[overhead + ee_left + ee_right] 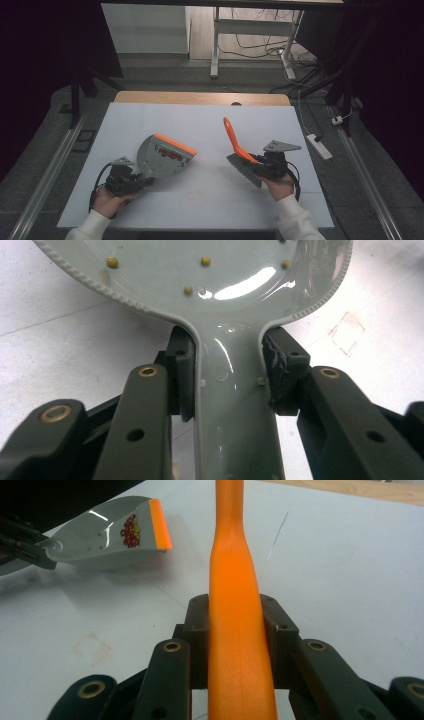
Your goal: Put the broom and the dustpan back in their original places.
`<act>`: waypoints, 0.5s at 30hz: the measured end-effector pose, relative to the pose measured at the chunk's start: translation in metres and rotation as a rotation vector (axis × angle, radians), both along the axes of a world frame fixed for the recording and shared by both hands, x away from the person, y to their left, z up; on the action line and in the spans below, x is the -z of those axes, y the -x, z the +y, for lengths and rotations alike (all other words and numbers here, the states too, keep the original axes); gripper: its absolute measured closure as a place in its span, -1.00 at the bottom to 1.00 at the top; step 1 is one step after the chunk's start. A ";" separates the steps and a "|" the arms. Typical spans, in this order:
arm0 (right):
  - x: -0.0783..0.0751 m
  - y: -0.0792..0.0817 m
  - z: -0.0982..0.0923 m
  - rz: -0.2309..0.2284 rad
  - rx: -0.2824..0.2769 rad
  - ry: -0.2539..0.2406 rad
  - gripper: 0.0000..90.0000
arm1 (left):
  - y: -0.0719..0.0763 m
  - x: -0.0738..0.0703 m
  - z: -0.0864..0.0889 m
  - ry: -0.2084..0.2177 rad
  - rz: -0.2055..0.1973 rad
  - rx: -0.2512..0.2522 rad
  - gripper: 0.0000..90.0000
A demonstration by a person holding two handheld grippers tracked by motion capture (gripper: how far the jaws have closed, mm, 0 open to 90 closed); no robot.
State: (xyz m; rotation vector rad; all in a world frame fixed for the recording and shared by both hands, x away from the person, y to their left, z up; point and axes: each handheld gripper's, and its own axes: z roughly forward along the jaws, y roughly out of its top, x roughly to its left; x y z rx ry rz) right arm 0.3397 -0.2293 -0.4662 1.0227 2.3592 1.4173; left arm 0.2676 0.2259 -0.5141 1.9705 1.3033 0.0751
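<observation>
High view: right gripper (260,167) clamps brush (239,150), orange handle slanting up-left, away.

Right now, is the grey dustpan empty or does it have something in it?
Not empty. The dustpan holds a cluster of small red and yellow beads near its orange lip, and a few yellow ones lie scattered farther back.

My left gripper (131,181) and right gripper (264,165) are black, each topped with a grey three-cornered plate and trailing a black cable. Brass-ringed pivots stud my jointed links. White sleeves (295,220) cover both my forearms to the wrists.
</observation>
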 end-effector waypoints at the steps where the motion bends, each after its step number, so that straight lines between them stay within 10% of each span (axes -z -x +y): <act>1: 0.000 0.001 -0.002 0.003 0.000 0.000 0.56 | 0.000 0.000 0.000 0.000 0.001 -0.007 0.37; 15: 0.006 0.010 -0.024 0.083 0.006 -0.024 0.56 | 0.007 0.003 0.002 -0.006 0.011 -0.169 0.36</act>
